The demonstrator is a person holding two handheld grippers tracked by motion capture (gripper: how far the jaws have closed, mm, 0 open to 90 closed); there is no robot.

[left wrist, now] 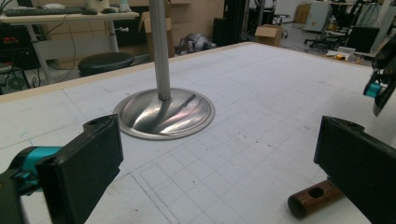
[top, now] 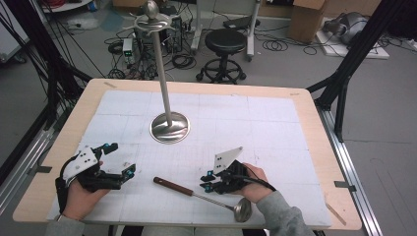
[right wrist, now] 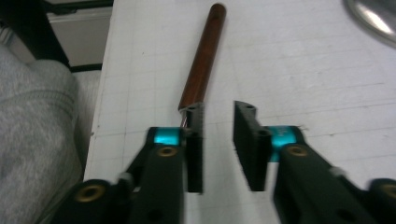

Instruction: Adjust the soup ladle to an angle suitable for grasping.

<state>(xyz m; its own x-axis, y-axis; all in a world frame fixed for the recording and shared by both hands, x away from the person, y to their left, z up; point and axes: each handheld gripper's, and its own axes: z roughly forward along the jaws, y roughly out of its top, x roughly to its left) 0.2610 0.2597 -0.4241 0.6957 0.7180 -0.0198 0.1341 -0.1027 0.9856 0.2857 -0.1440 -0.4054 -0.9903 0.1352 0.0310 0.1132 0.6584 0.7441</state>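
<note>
A ladle lies on the white mat near the front edge, its brown wooden handle [top: 172, 186] pointing left and its metal bowl [top: 242, 210] at the right. My right gripper [top: 206, 180] hovers just over the thin metal shaft, where it meets the handle. In the right gripper view its jaws [right wrist: 219, 140] stand a little apart with only mat between them, and the wooden handle [right wrist: 205, 60] runs ahead from beside the left jaw. My left gripper [top: 123, 158] rests open at the mat's left. Between its wide jaws [left wrist: 219, 163] I see mat, with the handle's end [left wrist: 313, 200] at the lower right.
A steel stand rises from a round base [top: 169, 128] at the mat's middle, with a tall pole [top: 162, 73] and hooks on top. The base [left wrist: 163, 112] lies ahead of my left gripper. A stool [top: 225, 42], cables and boxes are on the floor beyond the table.
</note>
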